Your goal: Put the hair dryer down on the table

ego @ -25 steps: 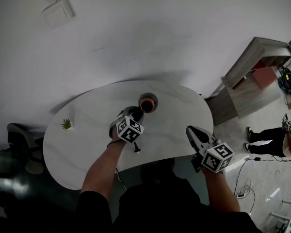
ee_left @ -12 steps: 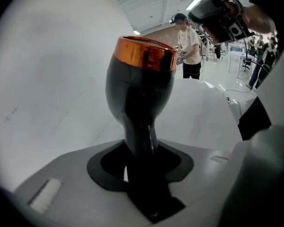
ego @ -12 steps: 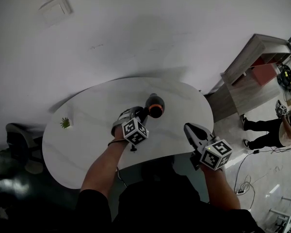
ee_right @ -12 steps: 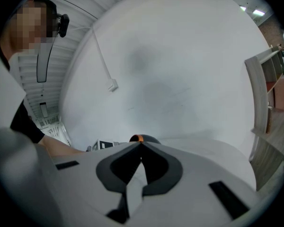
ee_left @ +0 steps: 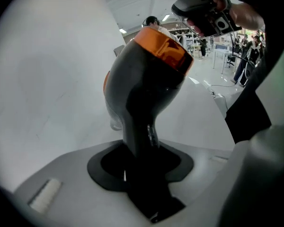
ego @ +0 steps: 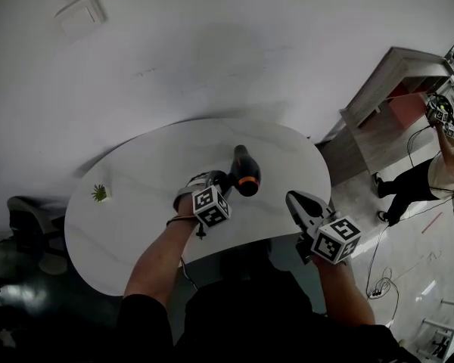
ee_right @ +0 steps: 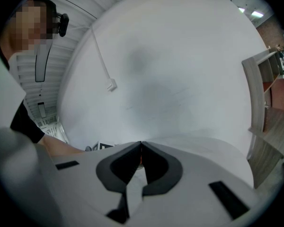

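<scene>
- Step (judged): lowering phase. Black hair dryer w/ orange band (ego: 246, 171) is held by left gripper (ego: 216, 181) over white rounded table (ego: 121, 210), apparently not yet laid down.
- Next: lower till body rests on tabletop, then release.
- Left jaws clamp the handle; body sticks out beyond the tips, tilted.
- Right gripper (ego: 301, 203): jaws together, empty, near table edge.

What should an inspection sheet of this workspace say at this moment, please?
Surface: white rounded table standing by the wall.
Job's things: black hair dryer with an orange ring, held over the table by its handle.
Clutter: small green plant near the table's left edge.
Grippers: left claw shut on the hair dryer's handle; right claw shut, empty.
Cables: cable on the floor at right.
Surroundings: white wall, wooden shelf unit, person standing at right.
</scene>
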### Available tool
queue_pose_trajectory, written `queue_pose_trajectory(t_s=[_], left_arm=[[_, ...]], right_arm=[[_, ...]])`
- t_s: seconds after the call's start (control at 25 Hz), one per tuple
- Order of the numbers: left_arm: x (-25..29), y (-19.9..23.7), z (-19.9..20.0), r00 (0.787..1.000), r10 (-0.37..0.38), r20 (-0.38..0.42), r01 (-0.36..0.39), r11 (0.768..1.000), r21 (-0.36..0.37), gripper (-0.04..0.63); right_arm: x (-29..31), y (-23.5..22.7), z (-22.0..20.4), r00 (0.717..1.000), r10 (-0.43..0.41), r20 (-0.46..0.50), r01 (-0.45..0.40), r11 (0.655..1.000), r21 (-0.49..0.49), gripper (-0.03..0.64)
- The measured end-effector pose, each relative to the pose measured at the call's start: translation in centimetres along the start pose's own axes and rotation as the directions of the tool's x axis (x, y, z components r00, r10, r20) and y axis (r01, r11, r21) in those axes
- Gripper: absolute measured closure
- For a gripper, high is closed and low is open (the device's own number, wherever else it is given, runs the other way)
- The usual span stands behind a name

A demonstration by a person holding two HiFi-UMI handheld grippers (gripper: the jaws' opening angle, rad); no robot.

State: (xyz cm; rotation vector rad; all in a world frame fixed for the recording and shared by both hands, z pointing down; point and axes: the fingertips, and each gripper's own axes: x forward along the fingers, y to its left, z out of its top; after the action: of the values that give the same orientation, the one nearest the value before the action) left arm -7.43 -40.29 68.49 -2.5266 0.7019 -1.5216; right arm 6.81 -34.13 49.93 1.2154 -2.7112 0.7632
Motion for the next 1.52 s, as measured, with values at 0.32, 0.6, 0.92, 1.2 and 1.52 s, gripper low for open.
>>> queue_pose_trajectory(t_s=[0.32, 0.6, 0.92, 1.2, 1.52], left_arm=[[1.4, -3.0, -0.3, 0.994, -0.092, -0.053, 0.097, 0.991, 0.091, 0.442], [2.7, -4.7, -0.8, 0.979, -0.171, -0.108, 0.183, 0.977, 0.113, 0.437], [3.6, -5.9, -1.6, 0.963, -0.194, -0.189, 0.226, 0.959, 0.169, 0.431], [4.7, -7.2, -3.1, 0.948, -0.193, -0.254, 0.254, 0.938, 0.235, 0.414], [4.6, -6.4, -3.0, 0.948, -0.221, -0.227, 0.252, 0.96, 0.119, 0.349]], right_arm=[[-0.7, 0.1, -0.8, 1.0, -0.014, 0.002, 0.014, 1.0, 0.011, 0.604], [-1.4, 0.0, -0.9, 0.999, -0.036, 0.008, 0.036, 0.999, 0.024, 0.604], [-2.5, -0.2, -1.0, 0.998, -0.056, 0.01, 0.056, 0.998, 0.029, 0.604], [-2.8, 0.0, -1.3, 0.998, -0.059, 0.011, 0.058, 0.998, 0.032, 0.604], [-3.3, -0.2, -1.5, 0.997, -0.069, 0.015, 0.069, 0.997, 0.039, 0.604]])
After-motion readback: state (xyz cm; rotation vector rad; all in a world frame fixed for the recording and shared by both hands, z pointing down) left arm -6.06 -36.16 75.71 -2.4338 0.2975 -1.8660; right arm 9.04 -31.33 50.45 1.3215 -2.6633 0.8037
